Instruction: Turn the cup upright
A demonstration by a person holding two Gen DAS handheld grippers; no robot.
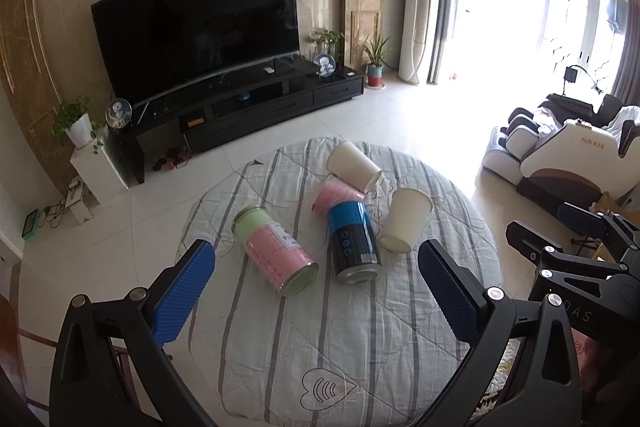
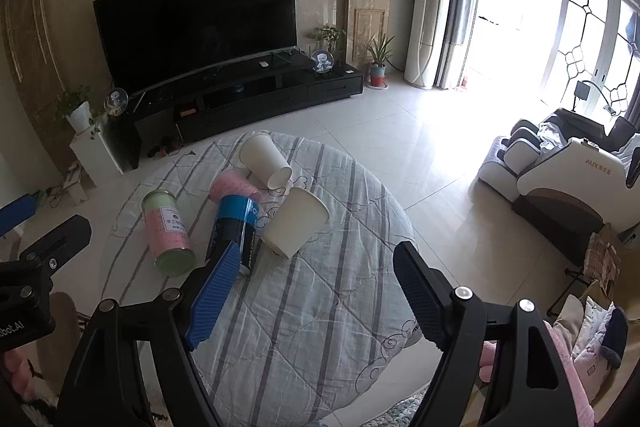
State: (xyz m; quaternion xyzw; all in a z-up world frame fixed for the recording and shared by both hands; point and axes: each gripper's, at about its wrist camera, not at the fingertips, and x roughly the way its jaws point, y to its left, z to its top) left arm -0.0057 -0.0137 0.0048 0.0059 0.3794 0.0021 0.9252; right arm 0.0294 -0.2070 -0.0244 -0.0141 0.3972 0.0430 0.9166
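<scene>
Both tools, the left tool and the right tool, are spread wide and hold nothing. The white paper cup lies tipped on its side near the middle of the round striped-cloth desk, just beside the blue and black tin can.

**What my two tongs look like up close**

Both of my tongs are the same build: matte black plastic frames shaped like chunky triangular arms, with silver round-head screws at the pivots. The left tongs have bright blue pads with a fine dimpled grip texture, and the right tongs carry the same blue textured pads. From the left camera I can see white lettering ending in "DAS" on the right unit's black body. From the right camera, the left unit's side reads "bot.AI" in white.
</scene>
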